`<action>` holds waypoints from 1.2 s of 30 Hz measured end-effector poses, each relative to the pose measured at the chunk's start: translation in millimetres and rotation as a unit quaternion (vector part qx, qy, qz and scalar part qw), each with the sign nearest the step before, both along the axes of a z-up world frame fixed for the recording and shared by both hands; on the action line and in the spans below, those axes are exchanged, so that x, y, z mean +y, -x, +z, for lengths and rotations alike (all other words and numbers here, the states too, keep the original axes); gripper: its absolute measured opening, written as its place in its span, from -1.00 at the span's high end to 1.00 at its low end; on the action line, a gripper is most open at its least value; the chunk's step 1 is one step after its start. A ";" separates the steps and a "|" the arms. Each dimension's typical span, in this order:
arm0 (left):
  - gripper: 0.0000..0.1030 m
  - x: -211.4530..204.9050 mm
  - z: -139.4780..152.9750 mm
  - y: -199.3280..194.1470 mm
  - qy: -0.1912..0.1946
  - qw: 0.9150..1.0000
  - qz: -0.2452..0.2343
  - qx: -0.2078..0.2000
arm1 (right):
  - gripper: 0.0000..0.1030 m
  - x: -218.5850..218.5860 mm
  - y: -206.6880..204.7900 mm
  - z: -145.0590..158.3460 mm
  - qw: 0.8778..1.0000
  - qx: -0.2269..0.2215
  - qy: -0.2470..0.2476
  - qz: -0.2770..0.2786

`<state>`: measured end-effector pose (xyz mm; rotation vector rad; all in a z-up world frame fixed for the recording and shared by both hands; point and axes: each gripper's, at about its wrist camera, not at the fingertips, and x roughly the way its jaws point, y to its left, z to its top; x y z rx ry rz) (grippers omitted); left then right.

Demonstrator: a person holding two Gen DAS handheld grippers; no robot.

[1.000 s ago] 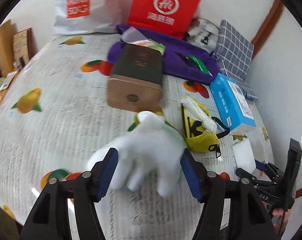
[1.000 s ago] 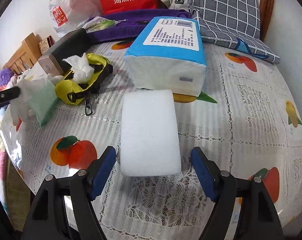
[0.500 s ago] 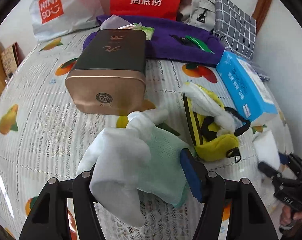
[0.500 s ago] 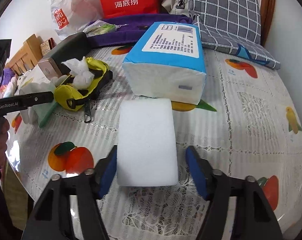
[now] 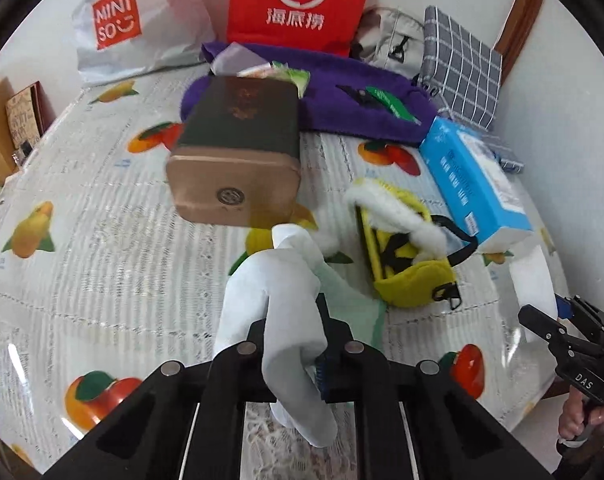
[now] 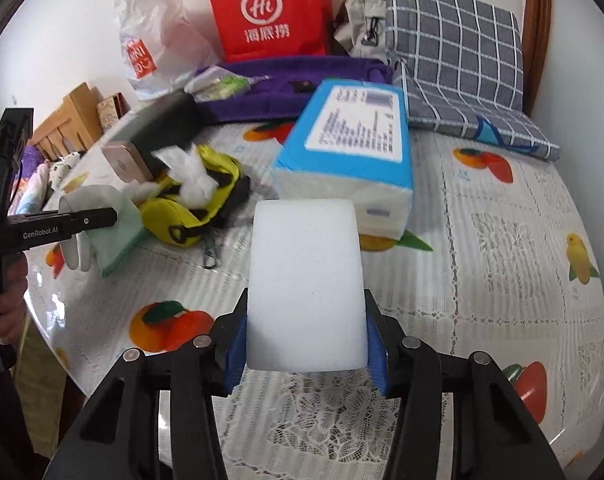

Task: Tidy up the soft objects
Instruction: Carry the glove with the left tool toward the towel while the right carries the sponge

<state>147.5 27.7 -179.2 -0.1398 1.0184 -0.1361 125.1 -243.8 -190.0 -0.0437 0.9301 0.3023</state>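
Observation:
My left gripper [image 5: 294, 344] is shut on a white glove [image 5: 274, 292], whose fingers hang down between the jaws; a pale green cloth [image 5: 349, 304] lies under it on the table. My right gripper [image 6: 305, 344] is shut on a white sponge block [image 6: 305, 280], with the blue pads pressing its two sides. The glove [image 6: 90, 200] and the left gripper [image 6: 102, 216] also show at the left of the right wrist view. The sponge [image 5: 531, 276] and the right gripper [image 5: 557, 316] show at the right edge of the left wrist view.
A yellow pouch [image 5: 405, 268] stuffed with white tissue lies mid-table. A blue tissue pack [image 6: 349, 144], a brown and dark box [image 5: 238, 152], a purple cloth [image 5: 353, 96], a red bag [image 5: 298, 0], a Miniso bag [image 5: 122, 24] and a grey checked cushion [image 6: 453, 52] stand behind.
Both grippers have closed: the left on the white glove, the right on the white sponge. The glove is bunched and pulled up between the left jaws.

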 end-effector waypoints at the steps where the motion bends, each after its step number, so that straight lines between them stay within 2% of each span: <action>1: 0.77 1.5 4.7 2.3 0.002 1.000 0.002 -0.004 | 0.04 0.4 0.6 2.8 1.000 -0.002 -0.002 0.001; 10: 0.77 9.9 48.5 14.6 0.025 0.999 0.005 -0.041 | 0.04 9.1 4.3 33.4 0.999 -0.041 0.012 0.009; 16: 0.78 6.1 74.4 13.3 0.023 0.998 -0.001 -0.065 | 0.04 12.4 -0.6 53.8 0.999 -0.051 -0.005 0.007; 27: 0.78 3.4 104.5 -7.2 0.025 0.996 0.001 -0.087 | 0.04 6.7 -30.8 88.6 0.998 -0.057 -0.030 -0.015; 36: 0.78 5.8 121.0 -40.7 0.017 0.995 0.008 -0.095 | 0.04 12.7 -61.8 115.6 0.996 -0.079 -0.030 -0.014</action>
